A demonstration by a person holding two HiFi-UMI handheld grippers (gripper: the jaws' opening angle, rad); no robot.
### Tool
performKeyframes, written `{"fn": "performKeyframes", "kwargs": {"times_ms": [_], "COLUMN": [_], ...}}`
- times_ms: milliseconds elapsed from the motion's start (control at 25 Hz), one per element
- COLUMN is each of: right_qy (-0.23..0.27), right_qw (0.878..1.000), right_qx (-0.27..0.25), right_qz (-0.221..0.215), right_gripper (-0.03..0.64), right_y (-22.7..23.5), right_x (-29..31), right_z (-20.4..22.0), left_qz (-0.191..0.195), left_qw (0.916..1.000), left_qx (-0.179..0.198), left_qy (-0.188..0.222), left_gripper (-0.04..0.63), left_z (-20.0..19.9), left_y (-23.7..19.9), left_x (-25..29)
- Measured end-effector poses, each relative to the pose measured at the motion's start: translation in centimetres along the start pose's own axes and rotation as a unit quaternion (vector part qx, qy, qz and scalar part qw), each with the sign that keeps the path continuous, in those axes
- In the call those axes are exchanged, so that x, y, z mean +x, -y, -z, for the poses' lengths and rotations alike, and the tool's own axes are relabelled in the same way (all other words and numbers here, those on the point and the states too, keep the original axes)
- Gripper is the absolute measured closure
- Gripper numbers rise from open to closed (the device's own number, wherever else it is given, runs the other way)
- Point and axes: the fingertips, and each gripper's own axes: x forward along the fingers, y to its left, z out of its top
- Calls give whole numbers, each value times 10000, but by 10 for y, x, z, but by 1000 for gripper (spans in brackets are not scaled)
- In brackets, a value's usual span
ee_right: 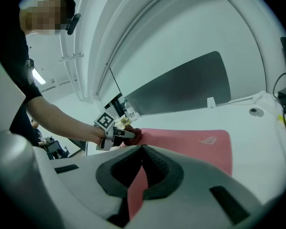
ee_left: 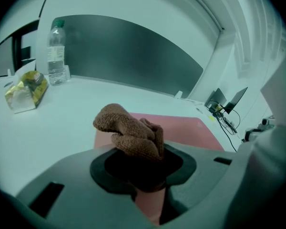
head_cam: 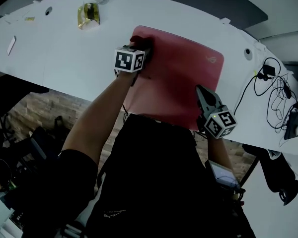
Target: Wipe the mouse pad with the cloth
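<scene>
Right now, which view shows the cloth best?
Left gripper view: the cloth sits bunched, centre frame, clamped in the left gripper. Head view shows only a dark scrap past the marker cube on the mouse pad; right gripper view, a small distant lump.

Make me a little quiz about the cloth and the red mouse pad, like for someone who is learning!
1. True or false: the left gripper is clamped on the brown cloth.
2. Which part of the red mouse pad is the cloth at? A) its middle B) a far corner C) the near edge
3. Fill in: beyond the pad, by the yellow packet, stands a clear water ____.
Key: 1 true; 2 B; 3 bottle.
</scene>
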Motion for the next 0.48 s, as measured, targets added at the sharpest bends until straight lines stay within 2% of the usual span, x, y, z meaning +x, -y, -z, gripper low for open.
{"fn": "performKeyframes", "kwargs": {"times_ms": [480], "right_qy": [-82], "right_qw": [9999], "right_qx": [-101], "right_qz": [-67], "right_gripper": [592], "right_y": [-23], "right_x": [38], "right_z": [-3], "left_qz": [-314], "left_qw": [9991], "left_qx": [-188], "left_qy": [224], "left_gripper": [459], "left_z": [-4], "left_y": [-70], "left_x": [-30]}}
